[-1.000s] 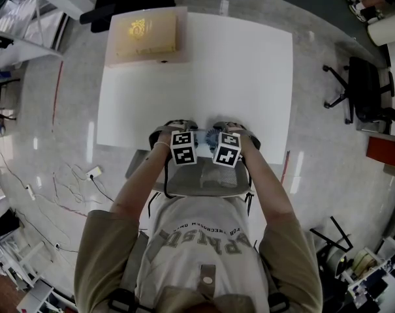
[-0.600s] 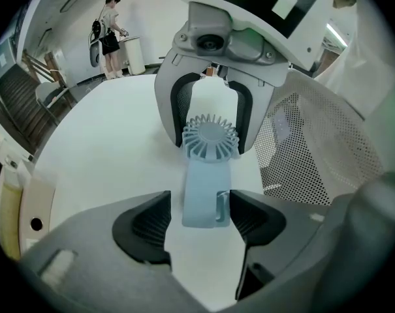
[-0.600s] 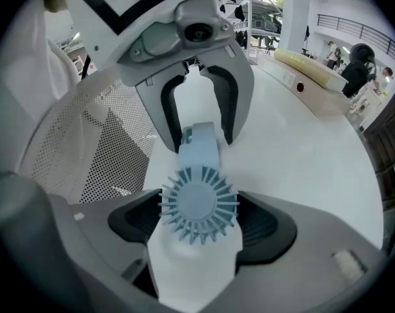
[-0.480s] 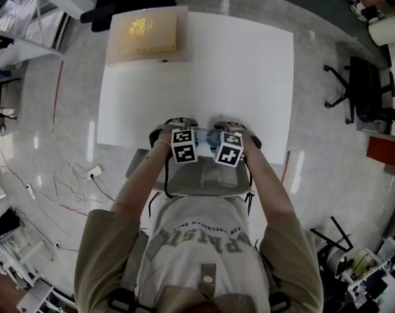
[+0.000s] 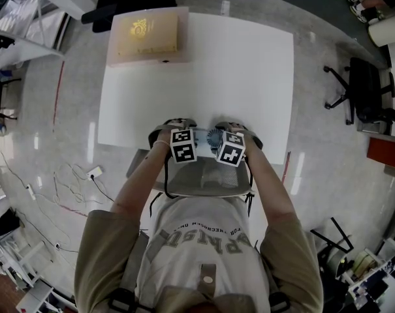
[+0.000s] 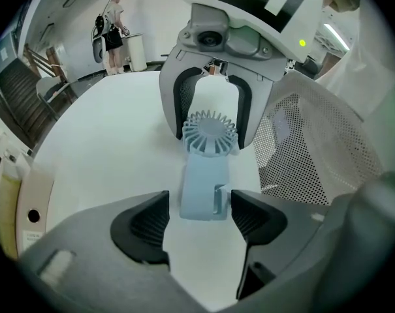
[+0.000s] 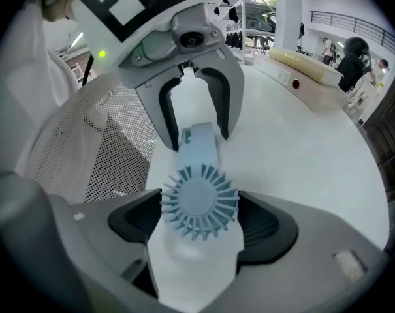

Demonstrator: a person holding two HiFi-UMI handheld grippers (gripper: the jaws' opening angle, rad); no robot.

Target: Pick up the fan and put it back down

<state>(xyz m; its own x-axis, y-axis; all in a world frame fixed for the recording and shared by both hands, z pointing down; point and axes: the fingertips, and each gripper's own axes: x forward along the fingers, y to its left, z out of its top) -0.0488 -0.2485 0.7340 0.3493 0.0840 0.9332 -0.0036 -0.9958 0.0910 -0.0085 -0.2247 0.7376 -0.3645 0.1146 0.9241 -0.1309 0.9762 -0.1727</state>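
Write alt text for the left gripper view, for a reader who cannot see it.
A small pale-blue plastic handheld fan lies on the white table, its handle end between the left gripper's fingers, which have just been opening and stand clear of it. Opposite, the right gripper's fingers clasp its round grille head.

Lettering is showing upside down on the shirt (image 5: 200,243), unreadable. Square markers are showing on the left cube (image 5: 183,147) and right cube (image 5: 229,149)
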